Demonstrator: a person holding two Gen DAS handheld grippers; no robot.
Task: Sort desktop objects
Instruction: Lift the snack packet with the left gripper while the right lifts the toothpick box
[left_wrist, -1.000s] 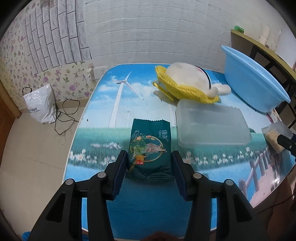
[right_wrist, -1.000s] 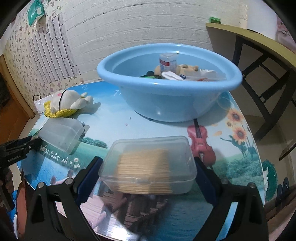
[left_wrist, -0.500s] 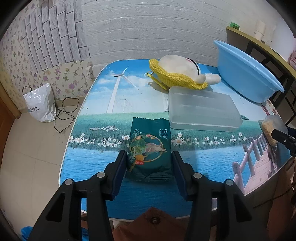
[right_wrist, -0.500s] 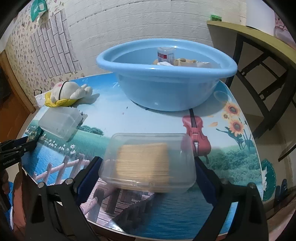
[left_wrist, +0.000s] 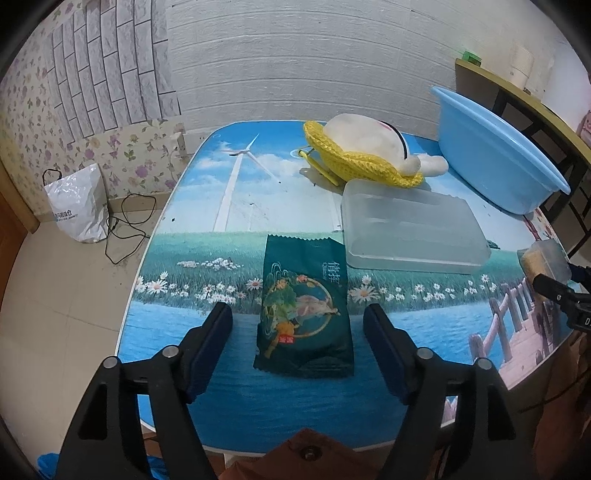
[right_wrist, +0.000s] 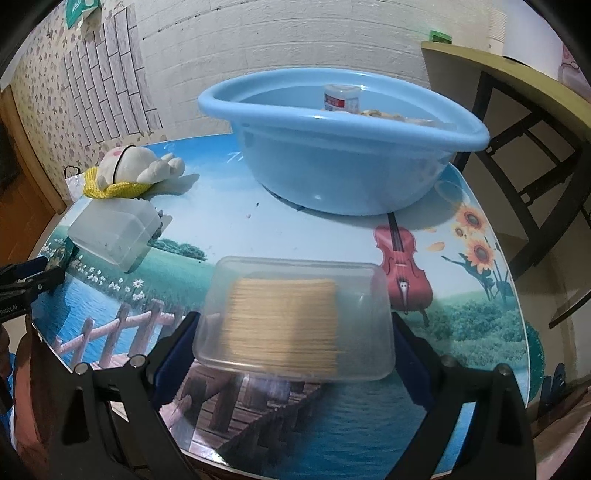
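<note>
Left gripper (left_wrist: 298, 325) jaws opening around a green packet (left_wrist: 304, 306), pads clear; right gripper (right_wrist: 293, 341) clamps a clear box (right_wrist: 293, 317).

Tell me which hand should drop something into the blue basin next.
Right: its gripper is clamped on the clear box, facing the blue basin. The left jaws are opening around the green packet.

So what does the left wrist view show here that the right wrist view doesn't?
Left wrist only: the green snack packet lying between the opening left gripper, untouched, and a white bag on the floor. Right wrist only: a bottle inside the blue basin, and the right gripper clamping the toothpick box. Both: basin, plush toy, frosted container.
</note>
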